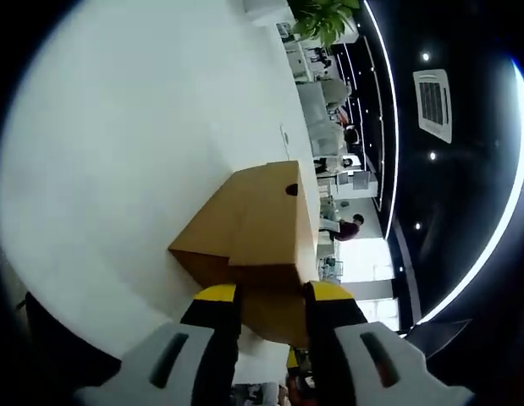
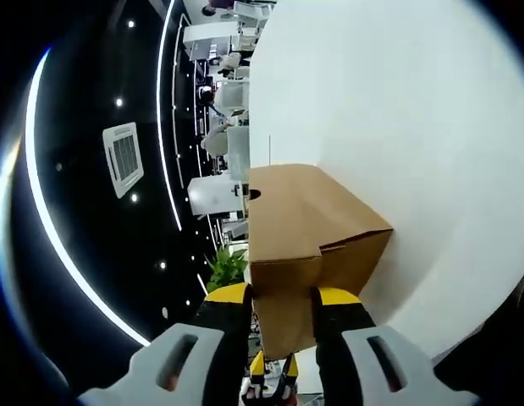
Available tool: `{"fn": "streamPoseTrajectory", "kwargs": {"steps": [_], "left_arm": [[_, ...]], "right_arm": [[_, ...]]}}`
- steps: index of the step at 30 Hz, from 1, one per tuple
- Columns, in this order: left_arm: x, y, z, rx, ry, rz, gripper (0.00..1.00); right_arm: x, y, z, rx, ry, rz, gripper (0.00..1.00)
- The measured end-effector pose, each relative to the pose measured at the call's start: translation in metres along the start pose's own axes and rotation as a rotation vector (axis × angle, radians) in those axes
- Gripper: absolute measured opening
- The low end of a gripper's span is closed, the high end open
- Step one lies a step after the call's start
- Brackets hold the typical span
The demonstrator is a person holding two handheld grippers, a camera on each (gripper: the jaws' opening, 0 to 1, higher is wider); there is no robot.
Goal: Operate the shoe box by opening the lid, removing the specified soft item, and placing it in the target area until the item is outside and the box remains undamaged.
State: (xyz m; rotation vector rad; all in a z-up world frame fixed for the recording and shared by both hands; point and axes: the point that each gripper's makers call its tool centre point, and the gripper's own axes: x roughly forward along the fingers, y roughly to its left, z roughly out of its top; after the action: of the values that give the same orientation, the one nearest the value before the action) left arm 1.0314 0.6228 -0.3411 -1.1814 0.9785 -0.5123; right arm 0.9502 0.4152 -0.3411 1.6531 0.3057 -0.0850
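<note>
1. Both views are rolled sideways: a white table [image 1: 135, 152] takes up one half, and an office with a dark ceiling, spot lights, a curved light strip and a ceiling vent [image 1: 432, 103] takes up the other.
2. A green plant [image 1: 325, 19] stands at the far end of the table in the left gripper view; desks and a person in a dark red top [image 1: 350, 227] are further back.
3. A brown cardboard shoe box [image 1: 253, 228] sits on the table, lid on, with a small dark hole in its end face.
4. Left gripper [image 1: 272, 294]: the yellow-tipped jaws stand on either side of the near edge of the box lid, which lies right between them. Looks clamped on the lid edge.
5. Right gripper [image 2: 280, 298]: same from the other side. The shoe box [image 2: 304, 224] runs away from the jaws, with a lid corner flap between the yellow tips. Looks clamped too.
6. The box fills the middle of each view, touching the jaw tips.
7. A second pair of yellow tips shows low in each view, below the box; too small to tell more.
</note>
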Motion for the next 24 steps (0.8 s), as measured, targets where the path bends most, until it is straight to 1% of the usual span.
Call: {"fn": "streamPoseTrajectory", "kwargs": {"steps": [1,2,3,4,5,6,7,11,13,15,17,19,21,22,24], "left_arm": [[-0.001,-0.002,0.000,0.005,0.005,0.002,0.30],[-0.003,-0.005,0.000,0.097,0.017,-0.005,0.30],[-0.004,-0.003,0.000,0.108,0.017,0.015,0.31],[-0.003,-0.003,0.001,0.051,0.018,0.011,0.31],[-0.004,-0.005,0.001,0.033,0.018,0.004,0.31],[-0.005,-0.006,0.002,0.061,0.018,0.005,0.31],[-0.004,-0.006,0.001,0.070,0.021,0.008,0.31],[-0.004,-0.006,0.004,0.060,0.002,0.002,0.31],[-0.004,-0.008,0.003,0.058,-0.007,-0.003,0.31],[-0.004,-0.009,0.002,0.063,0.001,-0.014,0.31],[-0.003,-0.009,0.003,0.071,0.006,-0.020,0.31],[-0.004,-0.010,0.001,0.095,0.018,-0.025,0.32],[-0.005,-0.014,0.002,0.110,0.019,-0.030,0.32],[-0.006,-0.014,0.002,0.130,0.021,-0.031,0.32],[-0.006,-0.015,0.002,0.135,0.019,-0.034,0.32]], "right_arm": [[0.000,0.000,0.001,0.006,0.003,0.009,0.27],[-0.001,0.001,0.001,0.000,0.008,0.017,0.27],[-0.002,0.002,0.000,0.003,0.010,0.015,0.27],[-0.002,0.004,-0.001,0.007,0.013,0.019,0.27],[-0.003,0.006,-0.002,0.008,0.012,0.027,0.27],[-0.003,0.009,-0.002,0.006,0.018,0.025,0.27],[-0.003,0.009,-0.002,0.003,0.019,0.023,0.27],[-0.002,0.014,-0.004,-0.013,0.025,0.023,0.27],[-0.003,0.016,-0.003,-0.020,0.013,0.035,0.27],[-0.003,0.019,-0.002,-0.067,0.004,0.056,0.27],[-0.004,0.021,-0.005,-0.063,0.008,0.056,0.27],[-0.005,0.026,-0.008,-0.078,0.012,0.061,0.27],[-0.006,0.032,-0.011,-0.091,0.018,0.071,0.27],[-0.007,0.034,-0.013,-0.118,0.027,0.078,0.27],[-0.007,0.032,-0.012,-0.132,0.032,0.084,0.26]]}}
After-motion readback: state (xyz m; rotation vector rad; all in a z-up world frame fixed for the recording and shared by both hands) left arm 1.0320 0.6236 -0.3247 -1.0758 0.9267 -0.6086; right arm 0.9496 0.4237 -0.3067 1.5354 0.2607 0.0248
